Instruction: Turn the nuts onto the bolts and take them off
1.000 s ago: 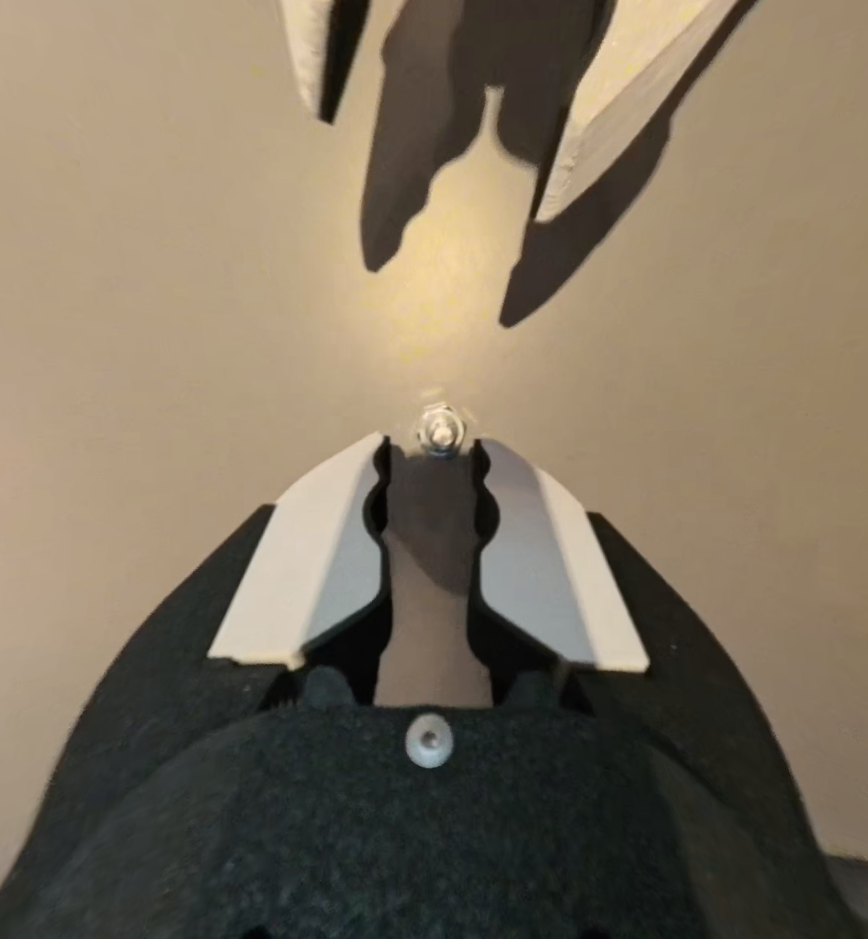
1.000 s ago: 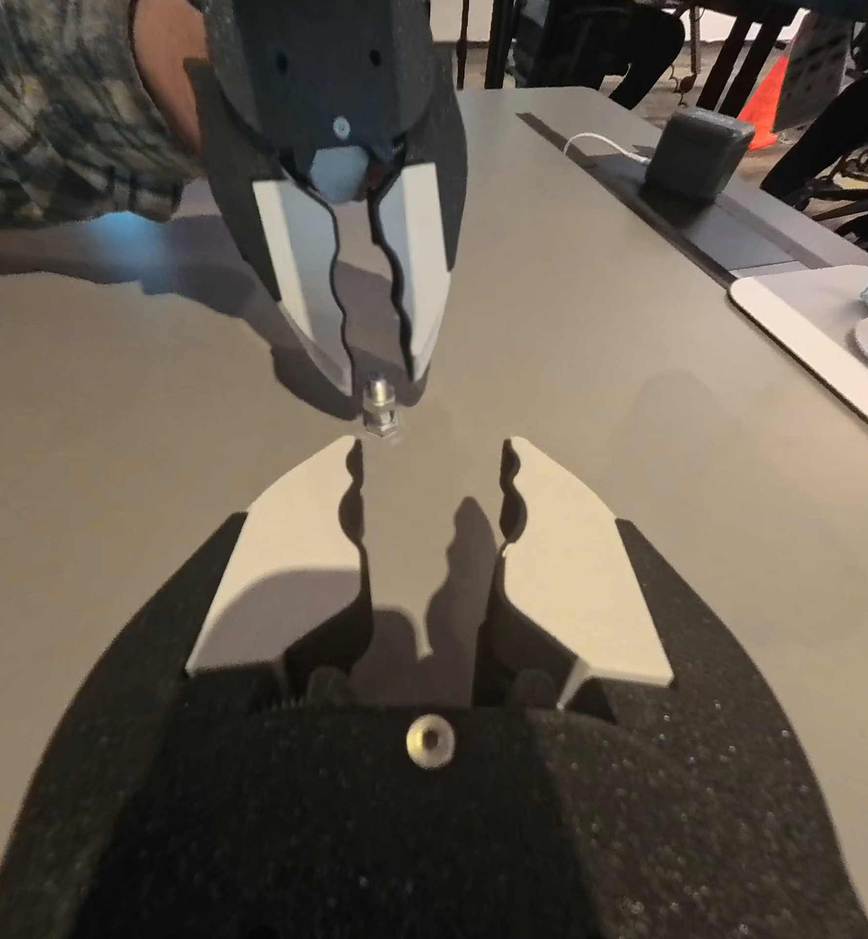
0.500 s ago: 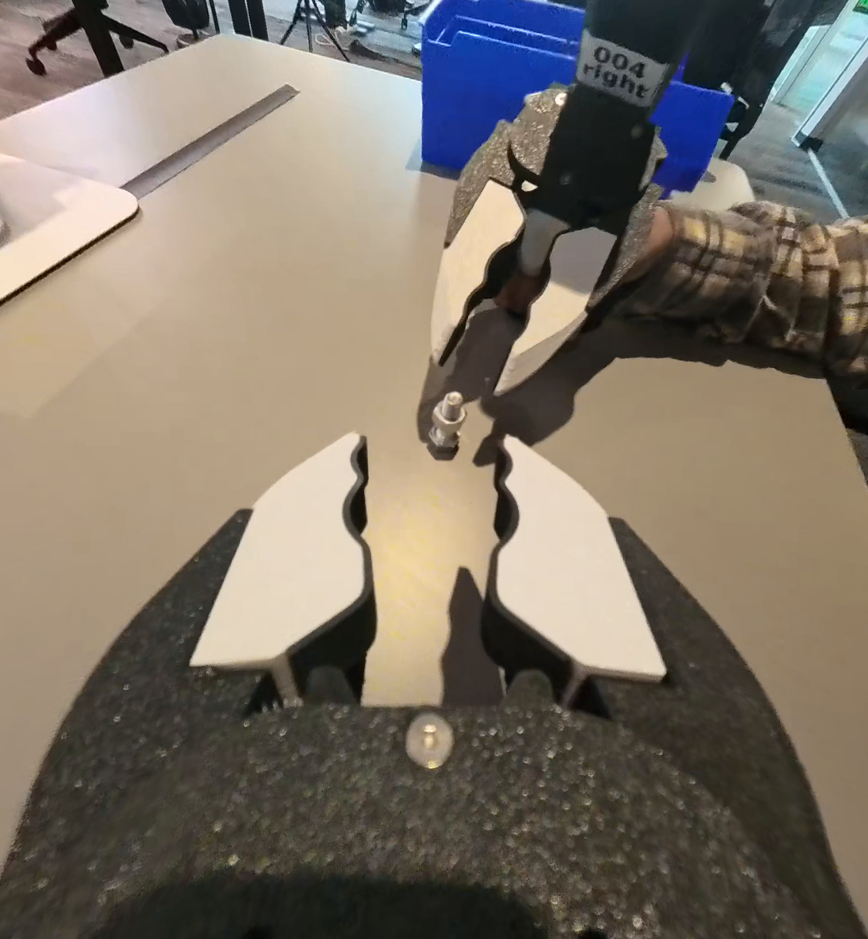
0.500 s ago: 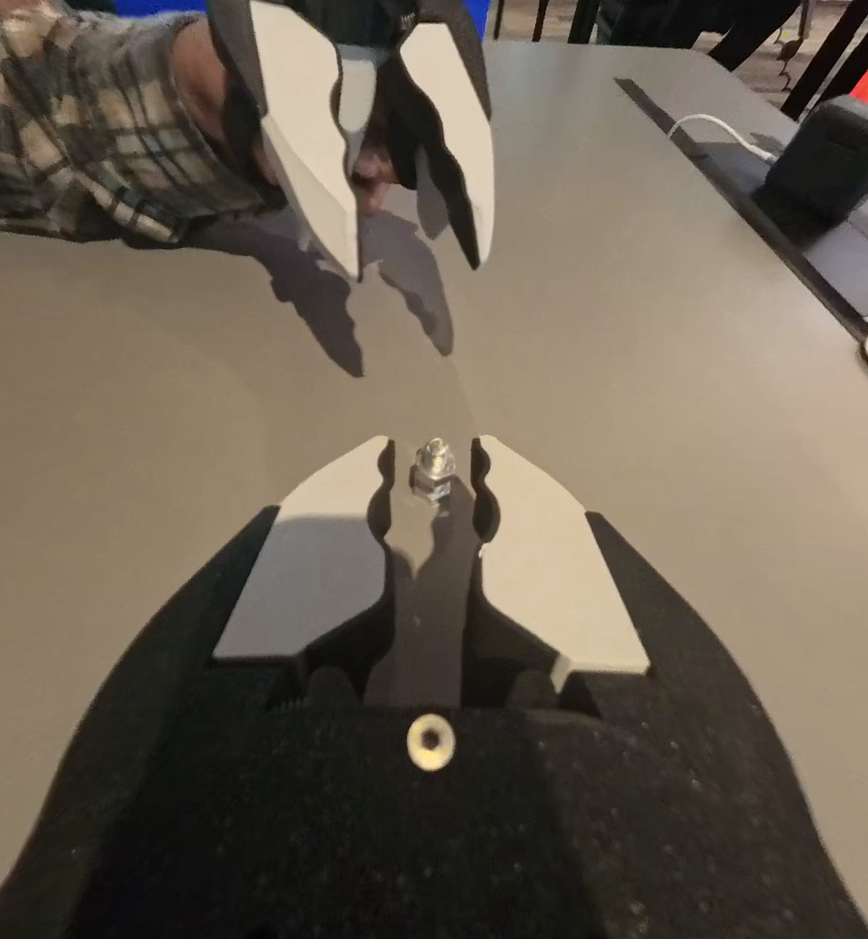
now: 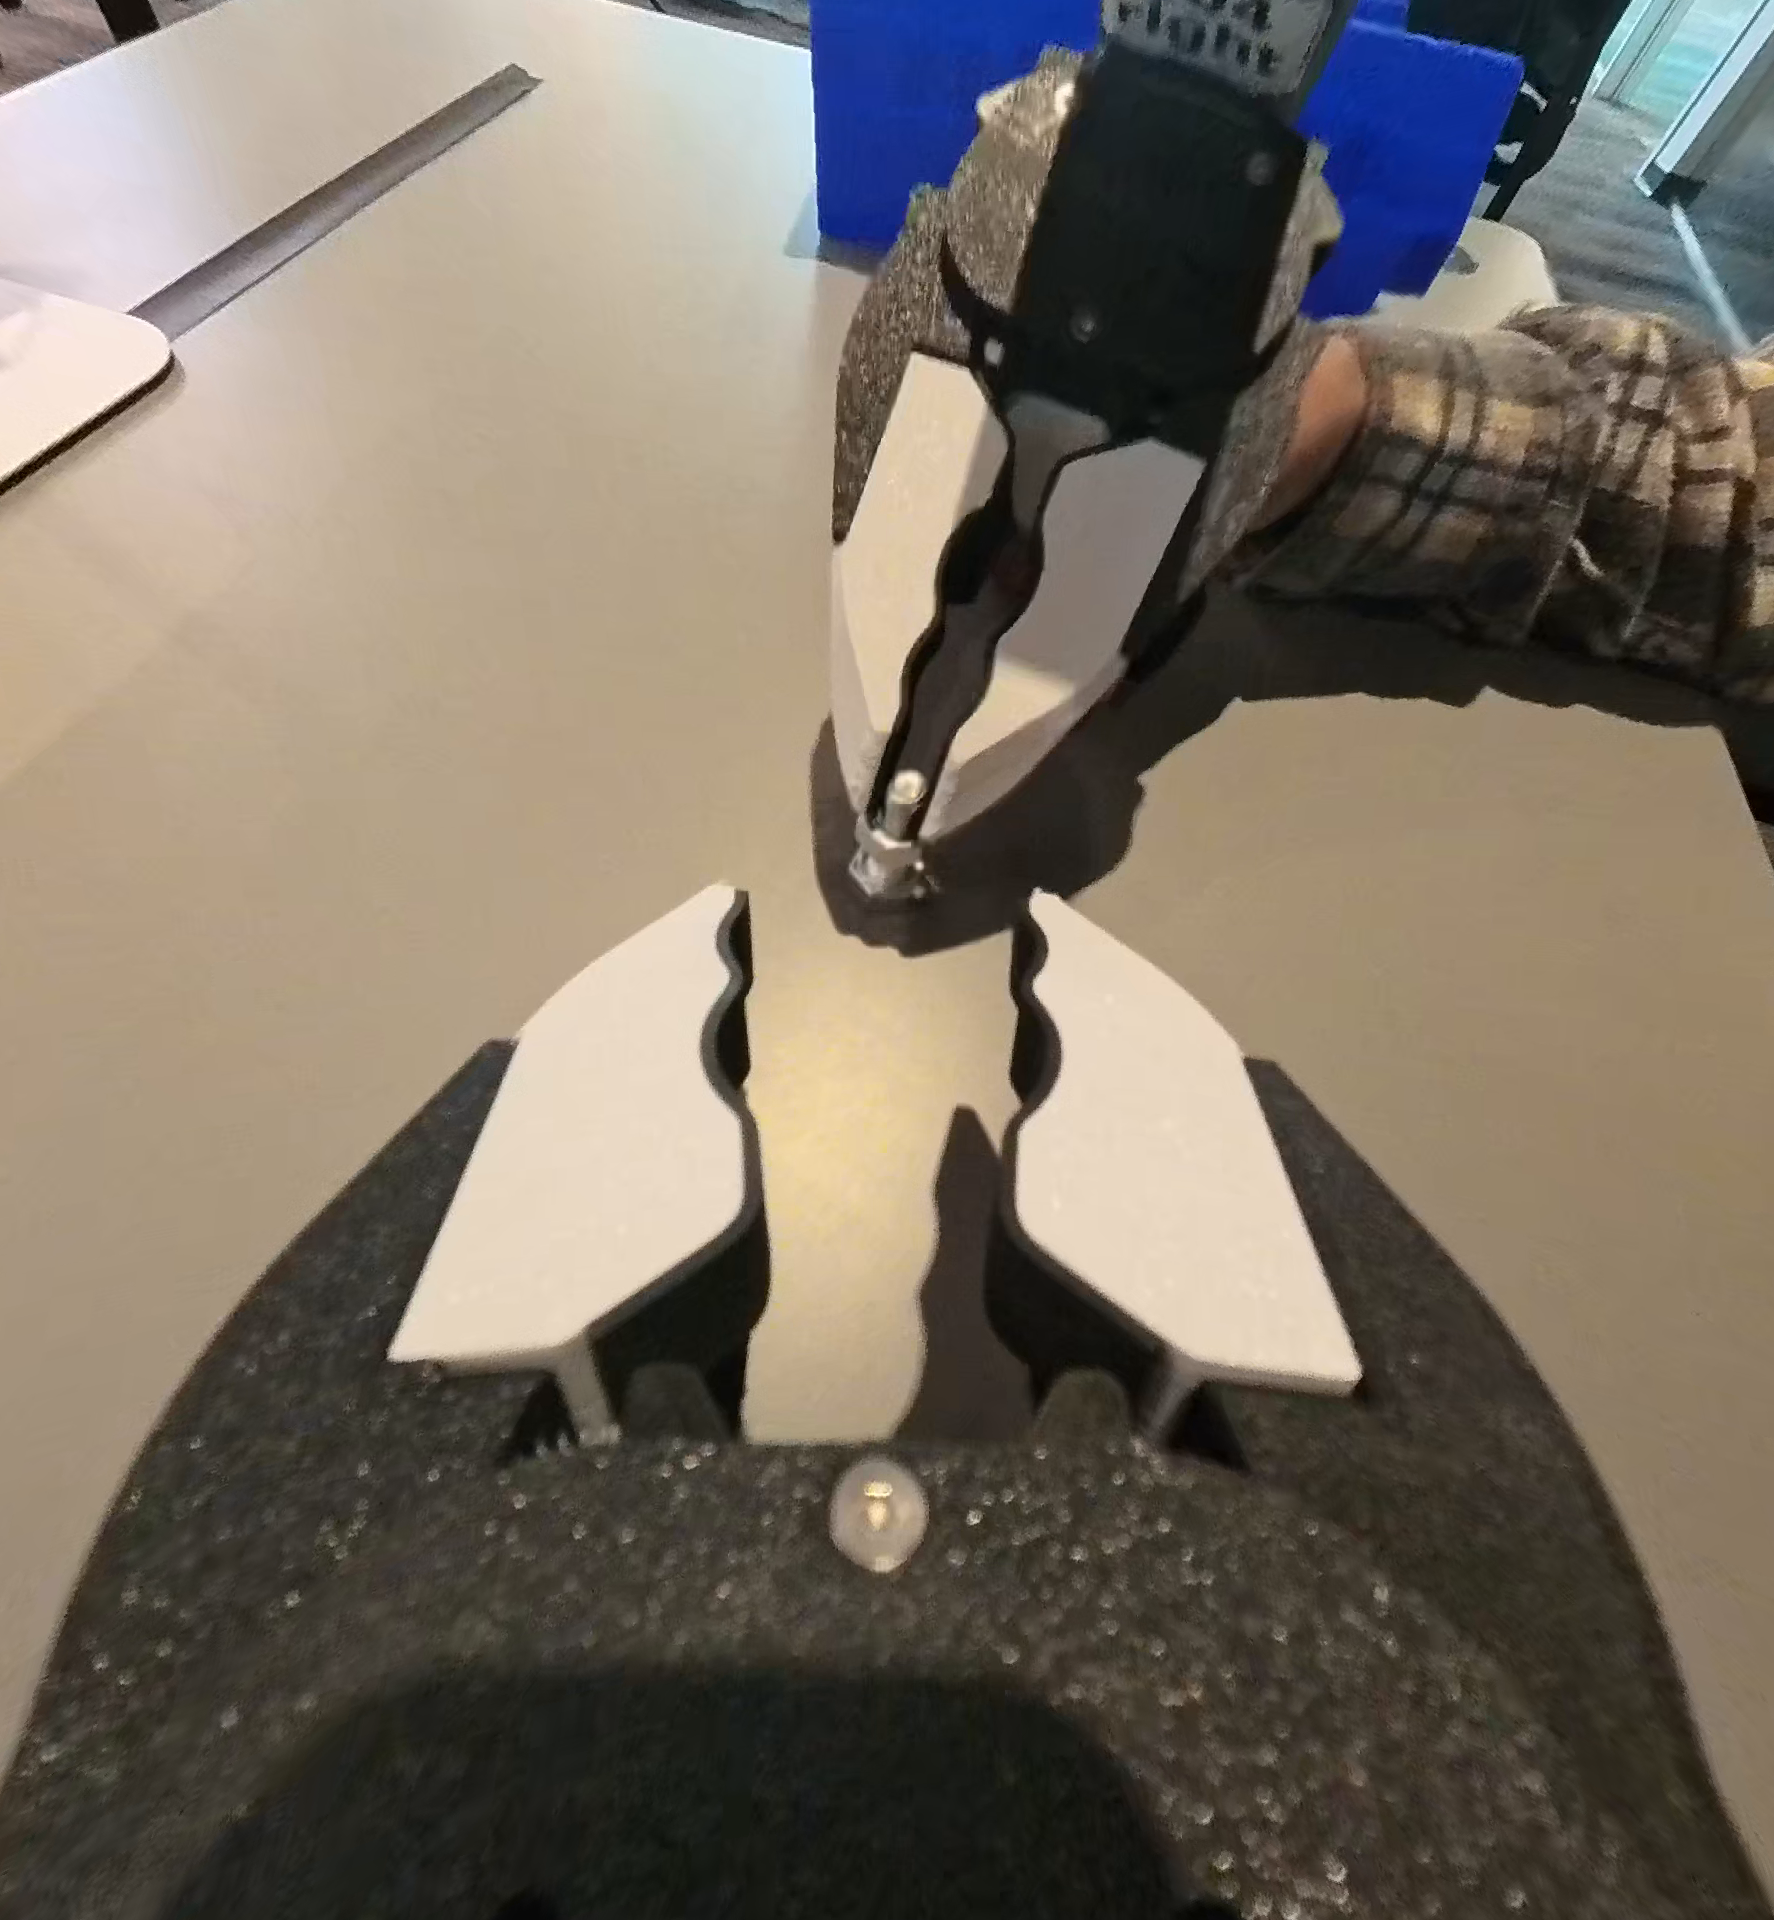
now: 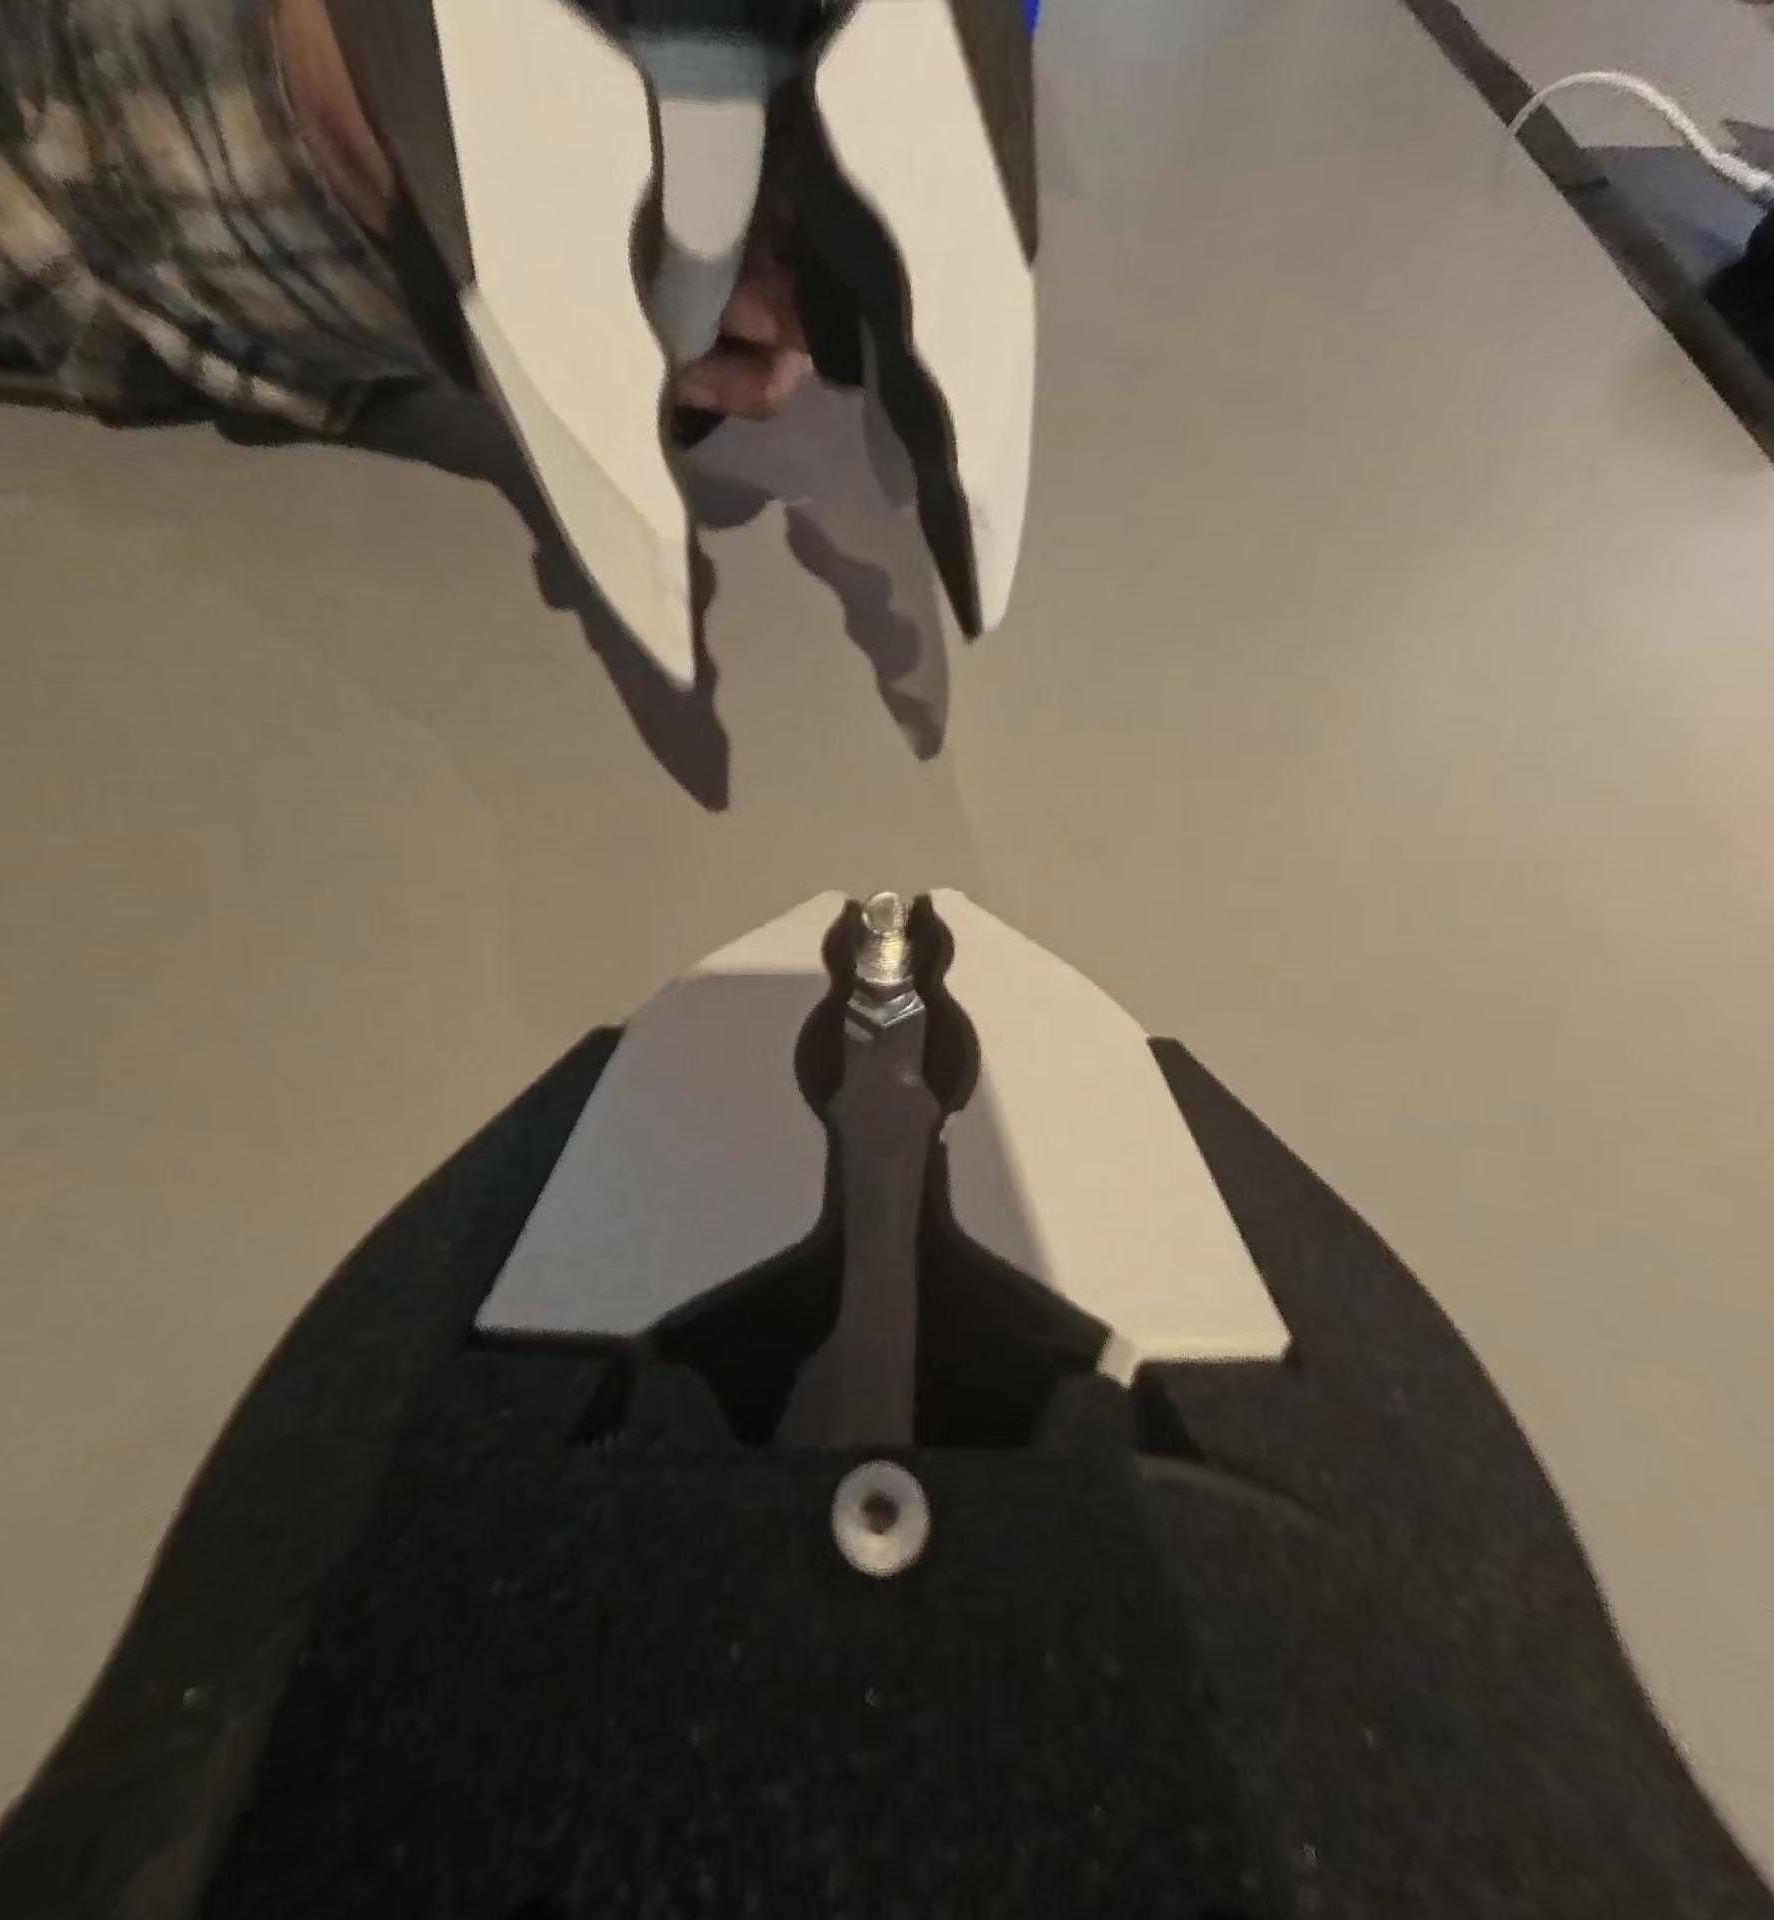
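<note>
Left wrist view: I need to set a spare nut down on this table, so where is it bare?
Bare table lies left of the bolt, up to the white board and the dark strip. More bare room sits right of the left gripper. The middle is crowded: the right gripper, the plaid sleeve, the blue bin.

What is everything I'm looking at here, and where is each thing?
bolt: one, silver, upright on the table, threaded end clamped in the right gripper.
nut: one, silver, low on the bolt.
table: one, grey-beige, under everything.
bin: one, blue, far edge of the table.
white board: one, rounded corner, far left.
dark strip: one, set into the tabletop, far left.
white cable: one, far right in the right wrist view.
plaid sleeve: one on each arm, brown check.
left gripper: one, white jaws open, short of the bolt.
right gripper: one, white jaws shut on the bolt.
</note>
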Motion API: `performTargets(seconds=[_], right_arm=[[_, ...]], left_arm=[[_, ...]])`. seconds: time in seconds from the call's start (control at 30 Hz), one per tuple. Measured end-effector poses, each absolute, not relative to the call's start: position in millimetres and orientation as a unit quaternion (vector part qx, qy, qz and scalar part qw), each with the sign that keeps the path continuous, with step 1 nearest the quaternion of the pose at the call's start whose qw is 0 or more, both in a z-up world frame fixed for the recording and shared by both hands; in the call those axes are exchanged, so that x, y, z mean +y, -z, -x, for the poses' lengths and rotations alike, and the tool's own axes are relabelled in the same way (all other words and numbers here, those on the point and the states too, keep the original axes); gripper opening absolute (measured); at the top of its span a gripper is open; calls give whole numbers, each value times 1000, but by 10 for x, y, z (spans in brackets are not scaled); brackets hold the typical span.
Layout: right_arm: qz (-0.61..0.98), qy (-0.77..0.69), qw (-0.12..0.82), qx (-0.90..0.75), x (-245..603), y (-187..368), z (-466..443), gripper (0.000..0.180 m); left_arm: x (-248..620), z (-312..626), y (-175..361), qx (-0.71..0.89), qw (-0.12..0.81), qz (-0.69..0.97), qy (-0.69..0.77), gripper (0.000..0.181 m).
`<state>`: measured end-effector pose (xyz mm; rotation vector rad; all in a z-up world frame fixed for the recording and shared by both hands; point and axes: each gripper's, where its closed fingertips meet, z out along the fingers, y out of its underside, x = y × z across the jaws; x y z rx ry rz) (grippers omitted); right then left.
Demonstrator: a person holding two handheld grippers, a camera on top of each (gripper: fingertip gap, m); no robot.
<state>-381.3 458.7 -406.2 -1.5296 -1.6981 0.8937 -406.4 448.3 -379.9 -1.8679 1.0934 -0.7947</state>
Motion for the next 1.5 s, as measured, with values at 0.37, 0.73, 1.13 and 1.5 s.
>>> performTargets(seconds=[0.37, 0.73, 1.13, 1.5], right_arm=[[532, -440, 322, -648, 4463, 3076, 4124, 9], [519, -470, 308, -644, 4406, 3062, 4210, 9], [501, -470, 301, -661, 4297, 3057, 4264, 9], [477, -502, 367, -621, 4382, 2852, 4284, 49]], left_arm=[[4488, 3985, 3433, 372, 474, 702, 381, 38], [4419, 3904, 3386, 379, 475, 690, 394, 34], [4389, 3860, 3408, 389, 474, 689, 386, 16], [4407, 3888, 3304, 367, 494, 698, 367, 15]])
